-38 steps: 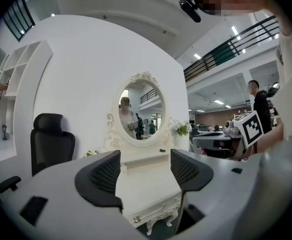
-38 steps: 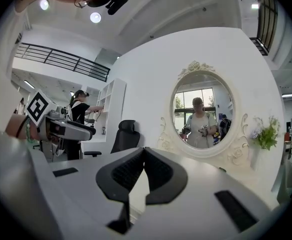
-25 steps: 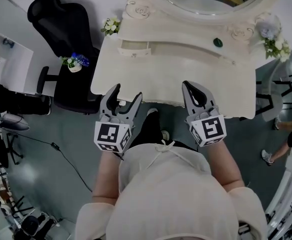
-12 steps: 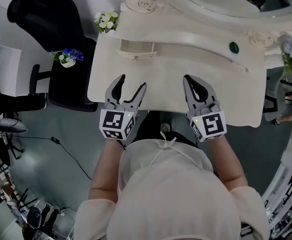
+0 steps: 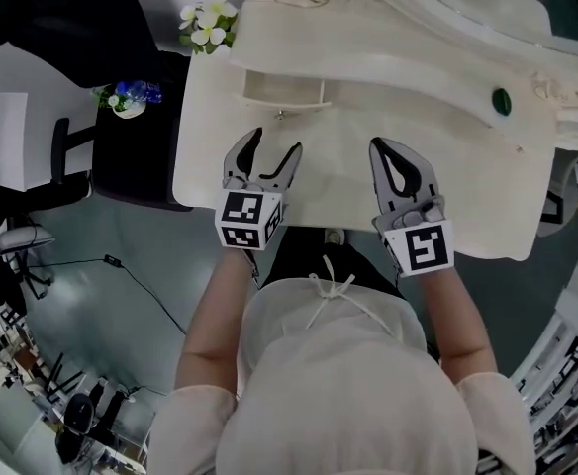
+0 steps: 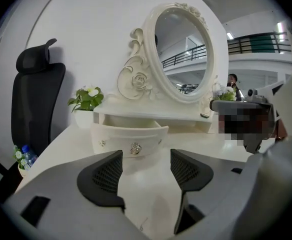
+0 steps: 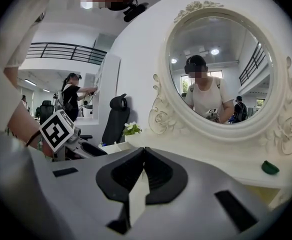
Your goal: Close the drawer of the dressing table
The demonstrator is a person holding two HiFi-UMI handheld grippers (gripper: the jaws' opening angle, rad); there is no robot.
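Two grippers hover over the white dressing table (image 5: pixel 348 181), low in the middle of the head view. The left gripper (image 5: pixel 275 142) has its jaws wide apart with nothing between them, while the right gripper (image 5: pixel 388 149) is squeezed tight and empty. The little drawer (image 5: pixel 281 91) sticks out, still open, just above the left gripper.

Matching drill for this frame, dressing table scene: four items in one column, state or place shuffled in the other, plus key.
Column 1
1. left gripper
2. right gripper
3. drawer
4. small green object

Column 2
A. by the base of the mirror, toward the person's right
B. fingers together
C. pulled out
D. fingers apart, nothing between them

Pairs: 1-D, 2-B, 3-C, 4-A
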